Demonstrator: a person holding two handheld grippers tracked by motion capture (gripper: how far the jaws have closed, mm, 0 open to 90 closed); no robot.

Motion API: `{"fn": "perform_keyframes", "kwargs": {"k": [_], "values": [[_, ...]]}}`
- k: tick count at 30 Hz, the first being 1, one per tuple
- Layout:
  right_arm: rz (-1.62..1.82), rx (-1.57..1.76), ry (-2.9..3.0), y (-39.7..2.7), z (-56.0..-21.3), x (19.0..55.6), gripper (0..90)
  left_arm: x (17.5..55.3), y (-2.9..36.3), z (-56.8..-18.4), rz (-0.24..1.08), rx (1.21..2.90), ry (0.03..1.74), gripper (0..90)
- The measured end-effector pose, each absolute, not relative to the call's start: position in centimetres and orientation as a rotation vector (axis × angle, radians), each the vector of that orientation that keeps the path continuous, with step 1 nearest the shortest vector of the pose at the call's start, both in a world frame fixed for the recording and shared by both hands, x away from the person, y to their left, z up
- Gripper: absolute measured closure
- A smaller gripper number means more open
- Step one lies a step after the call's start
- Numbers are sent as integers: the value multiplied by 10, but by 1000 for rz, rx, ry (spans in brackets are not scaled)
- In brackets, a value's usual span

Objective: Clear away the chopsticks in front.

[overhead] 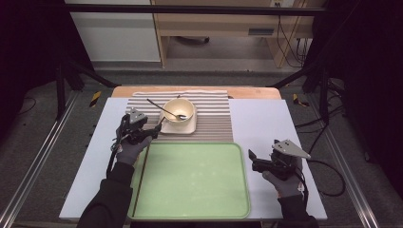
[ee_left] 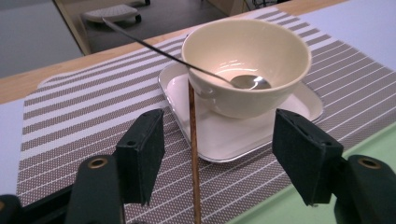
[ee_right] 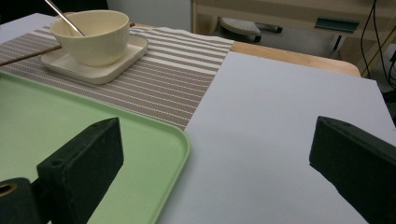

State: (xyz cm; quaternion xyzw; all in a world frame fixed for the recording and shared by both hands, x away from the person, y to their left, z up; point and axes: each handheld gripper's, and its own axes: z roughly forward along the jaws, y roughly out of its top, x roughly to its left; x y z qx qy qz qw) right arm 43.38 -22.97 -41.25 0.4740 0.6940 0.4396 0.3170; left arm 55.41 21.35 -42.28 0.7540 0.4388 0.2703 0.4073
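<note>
Chopstick [ee_left: 193, 154] — between open jaws

**Black hand-held grippers, grey gloves, dark sleeves**

The person wore dark long sleeves and grey gloves on both hands. Each hand carried a black hand-held gripper: the left hand-held gripper [overhead: 153, 131] and the right hand-held gripper [overhead: 252, 156]. Both were built of black parts and topped by a grey three-cornered plate with small dark holes. A black cable trailed from each, the right one looping wide behind the hand. In the gripper views the jaws were thick, matte black rectangular blocks with slightly worn edges, each mounted on a black arm with a brass-coloured ringed screw hole near its base.
</note>
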Motion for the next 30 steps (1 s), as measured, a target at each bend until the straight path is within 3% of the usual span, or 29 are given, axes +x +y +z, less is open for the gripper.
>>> {"fn": "perform_keyframes", "kwargs": {"k": [30], "values": [[1161, 1261, 1829, -231, -414, 435, 41, 606, 202, -457, 635, 2022, 1168, 711]]}}
